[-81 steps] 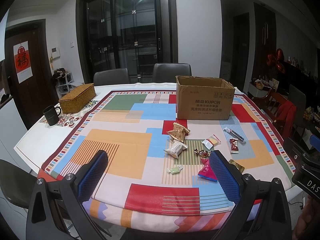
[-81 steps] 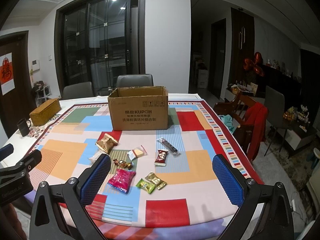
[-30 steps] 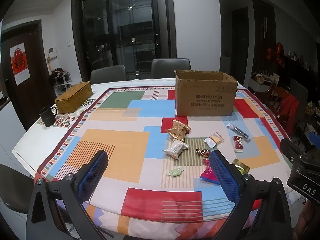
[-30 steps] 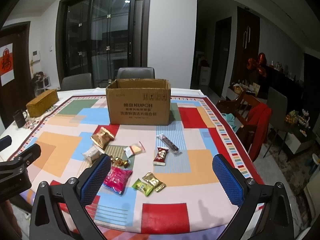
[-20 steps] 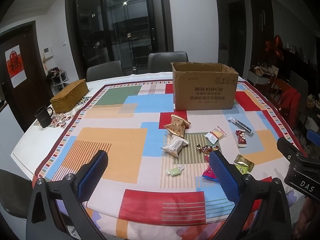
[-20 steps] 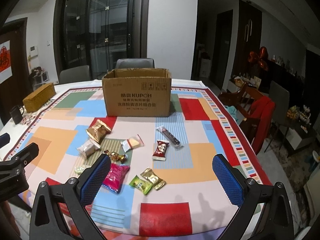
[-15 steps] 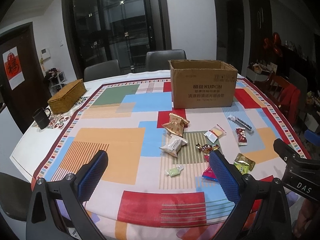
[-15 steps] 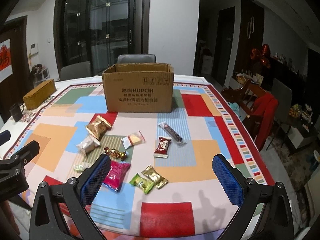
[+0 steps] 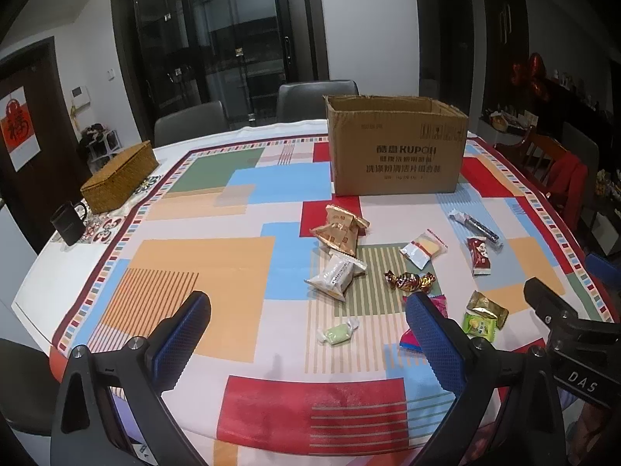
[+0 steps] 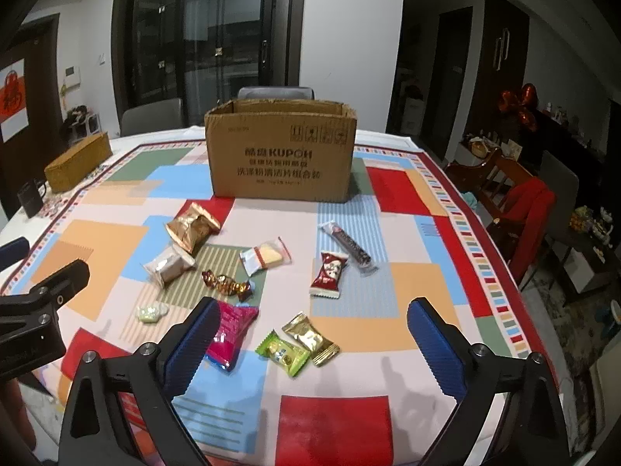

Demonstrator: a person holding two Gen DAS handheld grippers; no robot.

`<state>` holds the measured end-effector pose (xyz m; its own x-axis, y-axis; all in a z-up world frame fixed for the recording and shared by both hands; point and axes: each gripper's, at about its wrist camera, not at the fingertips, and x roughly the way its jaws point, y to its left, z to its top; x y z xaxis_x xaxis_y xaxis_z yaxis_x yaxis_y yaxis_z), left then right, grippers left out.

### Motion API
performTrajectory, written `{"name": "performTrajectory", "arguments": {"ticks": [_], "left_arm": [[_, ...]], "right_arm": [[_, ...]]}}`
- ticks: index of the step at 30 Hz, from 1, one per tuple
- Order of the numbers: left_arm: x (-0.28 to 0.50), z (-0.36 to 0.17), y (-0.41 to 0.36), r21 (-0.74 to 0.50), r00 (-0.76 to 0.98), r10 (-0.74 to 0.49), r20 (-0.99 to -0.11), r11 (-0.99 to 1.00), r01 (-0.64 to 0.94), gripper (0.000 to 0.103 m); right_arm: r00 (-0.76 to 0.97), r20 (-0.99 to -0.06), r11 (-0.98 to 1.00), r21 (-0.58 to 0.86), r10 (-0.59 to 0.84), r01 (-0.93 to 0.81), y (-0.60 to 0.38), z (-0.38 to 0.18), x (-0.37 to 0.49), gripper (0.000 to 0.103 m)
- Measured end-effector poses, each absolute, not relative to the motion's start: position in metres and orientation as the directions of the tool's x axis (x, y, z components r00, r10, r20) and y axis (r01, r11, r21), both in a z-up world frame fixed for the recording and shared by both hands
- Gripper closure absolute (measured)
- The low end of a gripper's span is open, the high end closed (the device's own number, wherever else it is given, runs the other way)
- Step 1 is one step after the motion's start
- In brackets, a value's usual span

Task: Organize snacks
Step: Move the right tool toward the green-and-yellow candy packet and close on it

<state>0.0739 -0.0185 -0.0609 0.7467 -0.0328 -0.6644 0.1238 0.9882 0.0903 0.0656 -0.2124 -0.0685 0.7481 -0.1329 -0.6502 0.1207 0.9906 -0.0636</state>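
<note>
1. My left gripper (image 9: 306, 334) hangs above the near table edge with its blue ribbed pads spread wide and nothing between them. My right gripper (image 10: 314, 334) is just as wide and empty.
2. The cardboard box (image 10: 280, 155) stands open-topped at 12 o'clock from my right claw, its printed face toward me. I cannot see its floor from either camera, so I cannot tell what it holds. A closed woven basket (image 9: 119, 176) sits at 10 o'clock from my left claw, with a dark mug (image 9: 68, 223) just beside it.
3. The snacks lie loose on the patchwork tablecloth (image 9: 202, 256), between the box and my claws, none in the box that I can see: a crinkled gold bag (image 10: 193, 229), a white pillow pack (image 10: 169, 264), a clear packet with a yellow biscuit (image 10: 266, 256), shiny twisted foil candies (image 10: 225, 281), a red packet (image 10: 328, 273), a long dark bar (image 10: 347, 246), a pink pouch (image 10: 229, 330), a green packet (image 10: 282, 352) touching a gold foil packet (image 10: 310, 338), and a pale green candy (image 9: 337, 332).
4. The right camera shows the pink pouch nearly whole; in the left camera a pad covers most of it. The left camera shows the mug's handle, while the right camera shows that mug only as a dark shape at 9 o'clock.
</note>
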Motion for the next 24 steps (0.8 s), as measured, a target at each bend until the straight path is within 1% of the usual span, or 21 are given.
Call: {"name": "performTrajectory", "arguments": {"ticks": [7, 14, 21, 24], "left_arm": [[0.085, -0.079, -0.022, 0.108, 0.732, -0.021, -0.682, 0.986, 0.129, 0.006], [0.093, -0.099, -0.023, 0.1, 0.707, -0.032, -0.706, 0.985, 0.144, 0.012], [0.098, -0.11, -0.027, 0.098, 0.699, -0.045, -0.714, 0.982, 0.162, 0.012], [0.101, -0.114, -0.028, 0.099, 0.692, -0.044, -0.721, 0.981, 0.165, 0.013]], "right_arm": [[0.721, -0.682, 0.993, -0.064, -0.12, 0.104, -0.21, -0.086, 0.075, 0.017], [0.695, -0.712, 0.995, -0.06, -0.097, 0.078, -0.205, -0.103, 0.082, 0.024], [0.667, -0.741, 0.997, -0.036, -0.073, 0.07, -0.207, -0.113, 0.088, 0.038], [0.657, -0.751, 0.998, -0.032, -0.064, 0.061, -0.205, -0.118, 0.091, 0.039]]}}
